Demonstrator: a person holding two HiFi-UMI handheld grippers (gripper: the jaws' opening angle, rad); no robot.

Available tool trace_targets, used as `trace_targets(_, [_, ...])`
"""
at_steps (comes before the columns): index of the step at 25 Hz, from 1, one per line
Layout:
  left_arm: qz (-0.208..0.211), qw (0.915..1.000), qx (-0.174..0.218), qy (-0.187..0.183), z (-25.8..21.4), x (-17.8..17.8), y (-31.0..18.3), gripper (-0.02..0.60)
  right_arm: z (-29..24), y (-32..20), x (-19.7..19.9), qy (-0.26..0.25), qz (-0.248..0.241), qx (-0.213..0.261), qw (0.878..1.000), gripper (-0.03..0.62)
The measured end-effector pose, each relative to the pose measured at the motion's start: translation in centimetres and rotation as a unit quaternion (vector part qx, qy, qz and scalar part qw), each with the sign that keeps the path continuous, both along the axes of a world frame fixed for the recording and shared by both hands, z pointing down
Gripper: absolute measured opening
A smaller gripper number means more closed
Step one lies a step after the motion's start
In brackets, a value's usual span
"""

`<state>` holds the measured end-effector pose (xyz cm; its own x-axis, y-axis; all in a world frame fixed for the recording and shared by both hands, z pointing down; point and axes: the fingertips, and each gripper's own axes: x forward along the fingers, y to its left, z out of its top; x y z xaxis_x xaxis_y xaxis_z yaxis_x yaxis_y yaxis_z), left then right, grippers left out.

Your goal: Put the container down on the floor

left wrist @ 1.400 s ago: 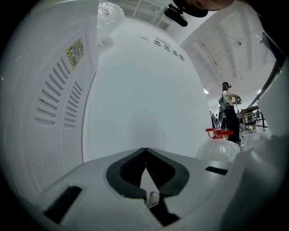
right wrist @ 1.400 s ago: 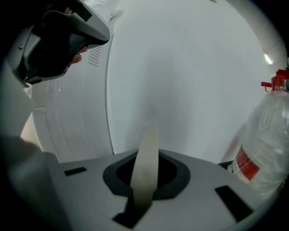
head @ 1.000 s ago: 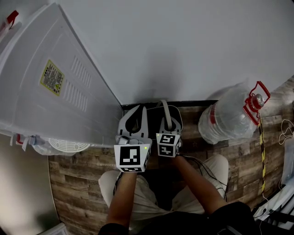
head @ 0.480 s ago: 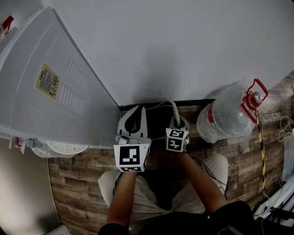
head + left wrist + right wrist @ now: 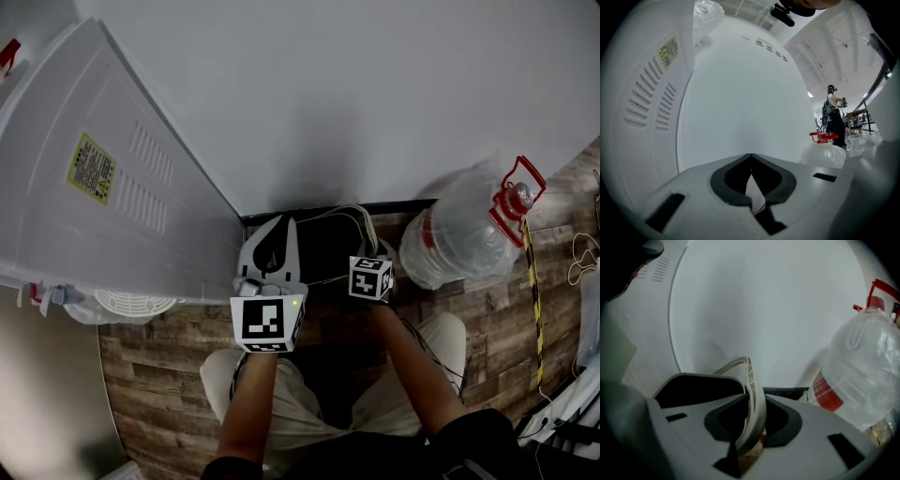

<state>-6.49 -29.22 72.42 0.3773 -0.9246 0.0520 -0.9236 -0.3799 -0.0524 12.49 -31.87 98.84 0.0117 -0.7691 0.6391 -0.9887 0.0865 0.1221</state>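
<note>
A dark container (image 5: 326, 247) sits low at the foot of the wall, between my two grippers. Its pale handle (image 5: 351, 212) arches above it. In the right gripper view the handle (image 5: 753, 389) runs up between the jaws of my right gripper (image 5: 752, 398), with the container's dark rim (image 5: 696, 386) to the left. The jaws have just been opening, and both pads still look to touch the handle. My right gripper (image 5: 365, 247) points down at the container. My left gripper (image 5: 287, 223) is held level beside it, shut and empty (image 5: 750, 156).
A tall white appliance (image 5: 103, 178) stands against the wall on the left. A large clear water bottle (image 5: 459, 239) with a red cap handle stands on the wood floor (image 5: 169, 347) at the right. Cables (image 5: 586, 264) lie at the far right.
My right gripper has moved right and lower, and the handle has swung right with it. The left gripper has stayed put.
</note>
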Motion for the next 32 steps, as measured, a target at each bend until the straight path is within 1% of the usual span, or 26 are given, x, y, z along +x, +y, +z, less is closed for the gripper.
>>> trace_targets(7, [0.003,1.0000,0.003,0.003,-0.1,0.1,0.0,0.017,2.5,0.6,1.1,-0.004,0.009,-0.034,0.999,0.106])
trace_targets(12, [0.004,1.0000,0.001,0.001,0.1,0.3,0.0,0.017,3.0,0.8,1.6,-0.028,0.022,-0.035,0.999,0.140])
trace_targets(16, [0.006,1.0000,0.002,0.001,0.0,0.4,0.0,0.017,3.2,0.9,1.7,-0.065,0.032,-0.030,0.997,0.192])
trace_targets(20, [0.008,1.0000,0.002,0.001,0.1,0.6,0.0,0.017,3.6,1.1,1.5,-0.073,0.032,-0.037,0.996,0.202])
trace_targets(28, [0.004,1.0000,-0.001,-0.003,0.3,0.5,0.1,0.017,3.9,1.5,1.4,-0.077,0.032,-0.046,0.995,0.202])
trace_targets(32, [0.006,1.0000,0.000,-0.004,0.2,0.6,0.0,0.017,3.7,1.4,1.2,-0.076,0.029,-0.043,0.996,0.202])
